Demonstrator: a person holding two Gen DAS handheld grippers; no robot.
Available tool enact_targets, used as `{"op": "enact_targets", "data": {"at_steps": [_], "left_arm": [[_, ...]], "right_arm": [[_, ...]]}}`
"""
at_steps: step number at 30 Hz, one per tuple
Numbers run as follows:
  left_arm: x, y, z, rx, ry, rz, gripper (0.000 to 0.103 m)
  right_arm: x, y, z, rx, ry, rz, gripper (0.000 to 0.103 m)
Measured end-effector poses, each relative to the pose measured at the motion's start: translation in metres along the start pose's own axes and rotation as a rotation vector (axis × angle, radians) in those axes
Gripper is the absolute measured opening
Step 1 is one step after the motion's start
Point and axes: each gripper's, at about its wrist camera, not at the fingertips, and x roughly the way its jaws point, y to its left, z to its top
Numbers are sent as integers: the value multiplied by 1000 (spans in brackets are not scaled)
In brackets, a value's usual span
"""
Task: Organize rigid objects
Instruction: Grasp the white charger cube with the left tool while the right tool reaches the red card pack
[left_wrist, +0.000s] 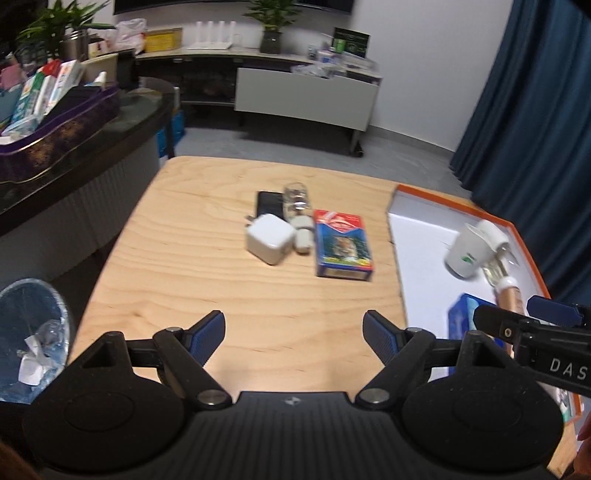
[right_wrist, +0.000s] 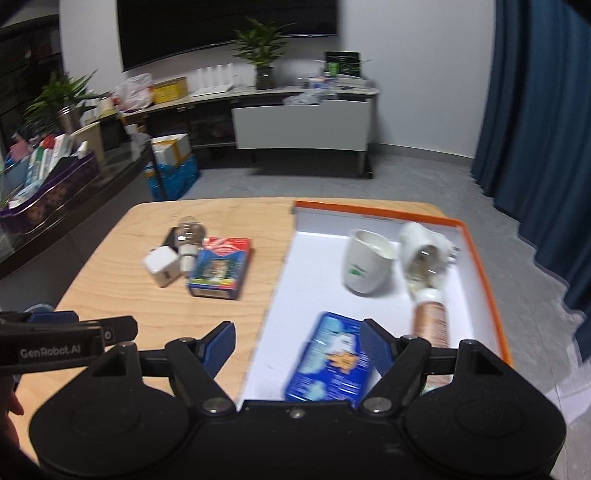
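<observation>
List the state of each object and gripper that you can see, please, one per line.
left gripper: open, empty
right gripper: open, empty
white cup: in tray, tilted
orange-rimmed tray: open
blue tin: lying flat in tray
card box: closed, flat on table
white charger: unplugged, on table

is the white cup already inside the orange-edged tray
Yes, the white cup stands on the white floor of the orange-edged tray, next to a white plug adapter.
</observation>
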Motion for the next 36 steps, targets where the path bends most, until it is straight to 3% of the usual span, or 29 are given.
{"op": "enact_targets", "data": {"at_steps": [17, 23, 33, 36], "left_arm": [[33, 34, 9, 0, 5, 21, 87], [67, 43, 21, 25, 7, -24, 91], [123, 45, 41, 210, -49, -52, 97], [129, 46, 47, 261, -70, -100, 96]], "right_arm": [[26, 36, 8, -65, 22, 50, 88], [36, 31, 10, -55, 21, 50, 88], [55, 25, 21, -47, 10, 59, 88], [62, 24, 25, -34, 4, 63, 88]]}}
